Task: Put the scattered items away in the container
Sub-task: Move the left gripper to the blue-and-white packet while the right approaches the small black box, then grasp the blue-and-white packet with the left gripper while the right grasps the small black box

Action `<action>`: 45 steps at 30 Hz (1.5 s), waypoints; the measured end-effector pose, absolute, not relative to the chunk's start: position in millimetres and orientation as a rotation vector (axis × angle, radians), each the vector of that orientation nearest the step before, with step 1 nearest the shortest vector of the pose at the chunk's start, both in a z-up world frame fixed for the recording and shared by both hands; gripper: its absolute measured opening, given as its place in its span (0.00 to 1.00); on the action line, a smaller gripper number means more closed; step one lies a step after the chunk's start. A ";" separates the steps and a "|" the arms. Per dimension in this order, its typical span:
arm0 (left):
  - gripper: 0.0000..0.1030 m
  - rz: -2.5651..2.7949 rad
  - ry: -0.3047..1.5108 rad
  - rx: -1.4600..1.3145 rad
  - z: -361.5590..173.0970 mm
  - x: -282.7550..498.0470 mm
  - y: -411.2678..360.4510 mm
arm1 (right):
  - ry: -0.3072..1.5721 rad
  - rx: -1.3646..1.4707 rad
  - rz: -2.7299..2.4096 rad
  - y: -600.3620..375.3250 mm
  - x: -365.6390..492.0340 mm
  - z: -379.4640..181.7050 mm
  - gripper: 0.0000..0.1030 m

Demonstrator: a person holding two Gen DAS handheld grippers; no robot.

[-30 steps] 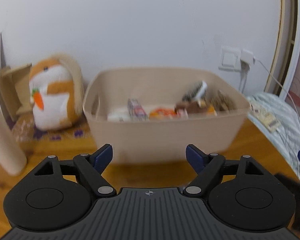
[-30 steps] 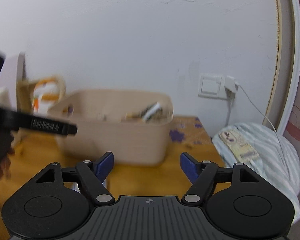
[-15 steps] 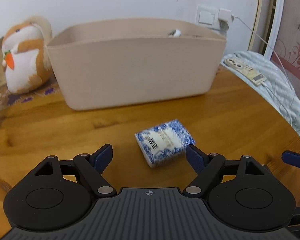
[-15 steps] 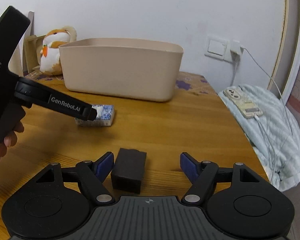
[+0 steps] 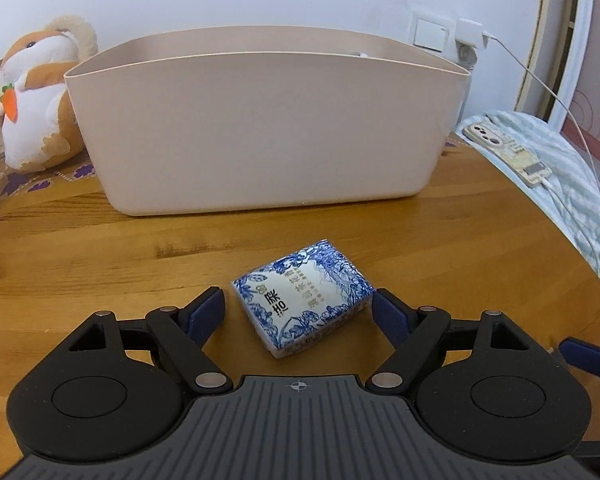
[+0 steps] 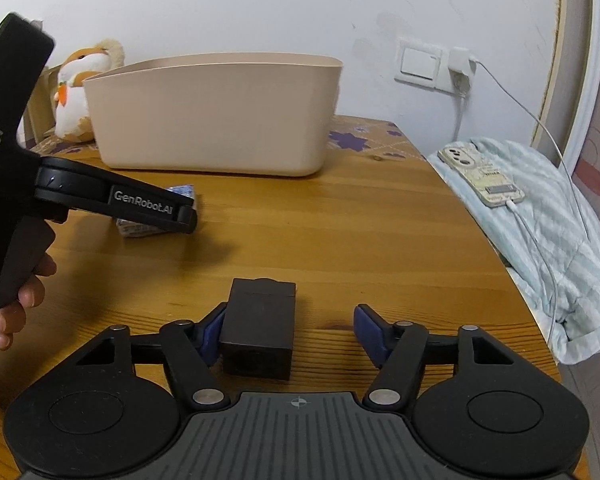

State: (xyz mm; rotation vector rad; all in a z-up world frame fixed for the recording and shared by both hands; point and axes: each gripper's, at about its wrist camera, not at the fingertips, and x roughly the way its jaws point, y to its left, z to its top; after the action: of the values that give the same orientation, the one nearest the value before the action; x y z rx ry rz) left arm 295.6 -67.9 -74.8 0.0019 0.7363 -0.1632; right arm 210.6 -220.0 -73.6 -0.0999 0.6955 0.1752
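A blue-and-white patterned tissue pack (image 5: 302, 294) lies on the wooden table, between the open fingers of my left gripper (image 5: 298, 308), untouched. The beige container (image 5: 260, 128) stands behind it; its contents are hidden by its wall. In the right wrist view a black box (image 6: 260, 326) lies on the table between the open fingers of my right gripper (image 6: 290, 334), close against the left finger. The left gripper (image 6: 180, 216) shows there over the tissue pack (image 6: 136, 228), with the container (image 6: 216, 116) behind.
A plush hamster toy (image 5: 36, 96) sits left of the container. A folded striped cloth (image 6: 540, 216) with a charging phone (image 6: 480, 178) on it lies at the table's right edge. A wall socket and cable (image 6: 460, 66) are behind.
Both grippers have dropped from the container's level to the tabletop and moved forward. The tissue pack now lies between the left fingers and the black box between the right fingers.
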 end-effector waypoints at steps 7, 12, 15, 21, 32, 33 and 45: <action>0.81 -0.137 0.740 -0.068 -72.1 306.5 -66.3 | 0.698 -0.075 0.163 -227.7 216.0 -73.9 0.65; 0.81 -0.164 0.712 0.002 -76.6 304.3 -71.7 | 0.698 -0.054 0.154 -233.8 219.4 -74.7 0.62; 0.75 -0.178 0.690 0.051 -78.9 297.2 -70.1 | 0.692 -0.047 0.141 -238.9 220.9 -74.9 0.55; 0.74 -0.182 0.694 0.010 -76.5 290.0 -56.8 | 0.687 -0.020 0.124 -245.8 223.3 -73.8 0.30; 0.70 -0.198 0.666 -0.003 -68.0 271.0 -52.7 | 0.678 0.020 0.135 -248.7 219.6 -70.3 0.28; 0.70 -0.202 0.660 -0.003 -66.4 269.9 -52.6 | 0.673 0.020 0.136 -248.9 218.7 -68.5 0.28; 0.68 -0.199 0.616 -0.032 -50.4 258.5 -43.9 | 0.618 0.041 0.137 -245.7 210.2 -48.0 0.28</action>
State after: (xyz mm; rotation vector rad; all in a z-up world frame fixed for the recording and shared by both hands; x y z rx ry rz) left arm 258.5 -43.9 -50.4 -0.0316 0.6159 -0.1985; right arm 210.2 -245.7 -48.0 0.0407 0.6179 0.1374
